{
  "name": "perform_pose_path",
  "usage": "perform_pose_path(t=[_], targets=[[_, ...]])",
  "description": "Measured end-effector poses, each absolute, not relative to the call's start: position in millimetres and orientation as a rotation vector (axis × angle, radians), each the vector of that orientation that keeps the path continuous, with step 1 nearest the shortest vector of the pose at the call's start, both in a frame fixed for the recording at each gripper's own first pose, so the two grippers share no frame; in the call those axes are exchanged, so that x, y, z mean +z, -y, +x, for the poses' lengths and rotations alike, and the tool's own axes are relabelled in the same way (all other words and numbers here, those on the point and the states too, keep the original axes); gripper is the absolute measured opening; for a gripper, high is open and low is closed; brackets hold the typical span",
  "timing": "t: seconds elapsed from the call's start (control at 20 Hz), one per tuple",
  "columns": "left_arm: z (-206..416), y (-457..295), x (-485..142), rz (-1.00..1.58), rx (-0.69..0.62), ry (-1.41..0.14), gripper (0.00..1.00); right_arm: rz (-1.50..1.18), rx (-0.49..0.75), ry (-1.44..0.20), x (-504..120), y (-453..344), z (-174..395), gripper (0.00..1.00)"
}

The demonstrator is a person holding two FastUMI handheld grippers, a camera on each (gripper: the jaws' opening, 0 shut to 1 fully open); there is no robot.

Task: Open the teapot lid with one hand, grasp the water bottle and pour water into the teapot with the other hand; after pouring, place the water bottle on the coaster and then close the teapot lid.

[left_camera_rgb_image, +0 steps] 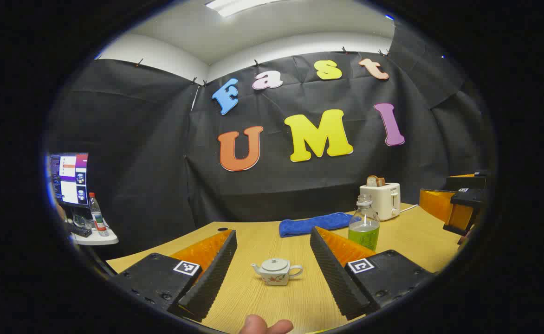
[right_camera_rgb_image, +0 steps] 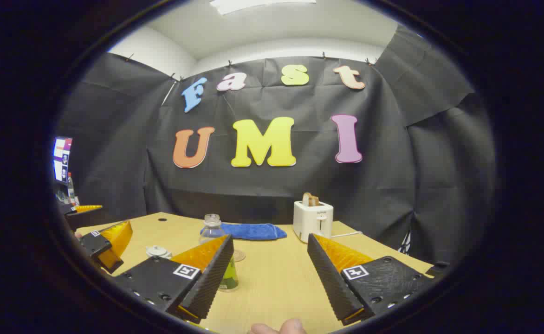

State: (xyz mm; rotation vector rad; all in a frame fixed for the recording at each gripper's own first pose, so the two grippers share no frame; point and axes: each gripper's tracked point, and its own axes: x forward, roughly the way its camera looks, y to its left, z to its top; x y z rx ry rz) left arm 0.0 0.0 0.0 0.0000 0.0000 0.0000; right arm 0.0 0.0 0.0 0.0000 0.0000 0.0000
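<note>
Wood-grain tabletop (left_camera_rgb_image: 262,297) runs bare under your left hand-held gripper (left_camera_rgb_image: 272,273), whose fingers stand spread wide and grip nothing; a fingertip of your hand (left_camera_rgb_image: 265,326) shows at the bottom edge of the left gripper view. Between those fingers, a little ahead, sits the teapot (left_camera_rgb_image: 276,271), upright, its lid (left_camera_rgb_image: 275,264) in place, spout to the left and handle to the right, with free wood all around it. Past the right finger stands the water bottle (left_camera_rgb_image: 364,222), uncapped, holding green liquid in its lower part. Beyond it you have a blue cloth (left_camera_rgb_image: 316,223) lying flat and a white toaster (left_camera_rgb_image: 382,199) with bread in its slot, near the tabletop's far edge. Your other gripper shows at the right rim of that view.

In the right gripper view, your right hand-held gripper (right_camera_rgb_image: 269,271) is likewise released, fingers apart over bare wood. The water bottle (right_camera_rgb_image: 214,229) stands just behind its left finger, partly hidden by it; whether they touch you cannot tell. A round clear disc, perhaps the coaster (right_camera_rgb_image: 239,255), lies just right of the bottle. The teapot (right_camera_rgb_image: 158,252) peeks out farther left, and your left gripper (right_camera_rgb_image: 107,243) sits beyond it. The tabletop's right edge falls away near the right finger, so open room lies mostly in the middle. A side table with a monitor (left_camera_rgb_image: 70,178) and a second bottle (left_camera_rgb_image: 97,215) stands off to the far left.
</note>
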Motion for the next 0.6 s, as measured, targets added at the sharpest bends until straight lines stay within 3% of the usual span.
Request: perform_pose_path(t=[0.05,0.6], targets=[[1.1,0.4,0.0,-0.001,-0.003,0.002,0.99,0.002,0.001,-0.004,-0.6,0.1,1.1,0.97],[4.2,2.0,1.2,0.007,-0.018,0.003,0.99,-0.001,0.012,-0.008,-3.9,-0.7,3.1,0.95]])
